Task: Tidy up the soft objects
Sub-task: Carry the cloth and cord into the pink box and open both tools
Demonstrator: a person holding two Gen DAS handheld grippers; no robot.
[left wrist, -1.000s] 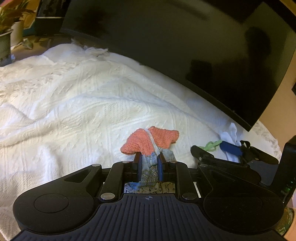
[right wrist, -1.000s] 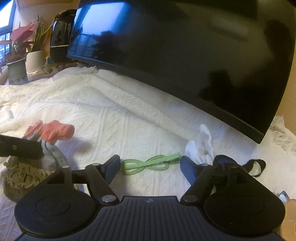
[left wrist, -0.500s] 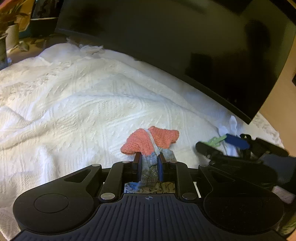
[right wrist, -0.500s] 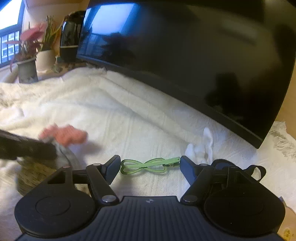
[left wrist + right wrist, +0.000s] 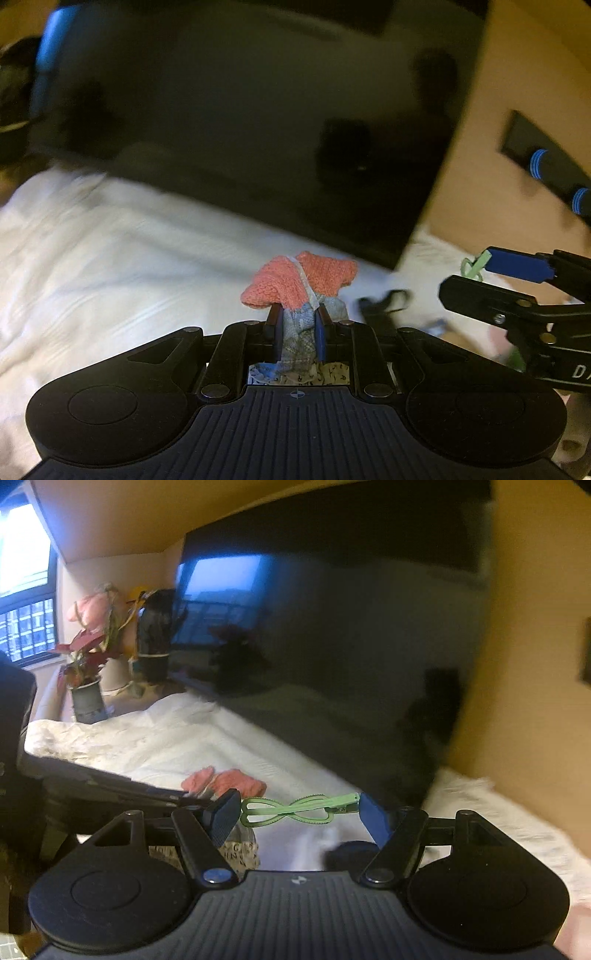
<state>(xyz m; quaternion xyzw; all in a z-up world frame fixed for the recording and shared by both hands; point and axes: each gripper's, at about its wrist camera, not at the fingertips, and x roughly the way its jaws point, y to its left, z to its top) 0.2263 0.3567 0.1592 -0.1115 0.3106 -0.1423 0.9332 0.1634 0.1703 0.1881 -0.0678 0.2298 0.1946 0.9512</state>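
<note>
Socks, a bundle of grey-blue knit fabric with coral-orange knit cuffs [image 5: 299, 280], sit pinched in the left claw [image 5: 295, 325]; jaws narrow, pads pressing both sides, coral end sticking out past the tips above the bed. Patterned cream cloth [image 5: 332, 371] shows just under the claw base. Right claw [image 5: 297, 814] spread wide, its jaws having just been closing a little, holding a light green plastic clip [image 5: 299, 808] lengthwise, one end touching each blue pad. Below: white textured bedspread [image 5: 110, 258], blurred. Small black strap item [image 5: 384, 301] lies on it between the claws. Beyond, a large black screen [image 5: 351, 646]; potted red-leaved plant [image 5: 88, 672] far left by the window.
</note>
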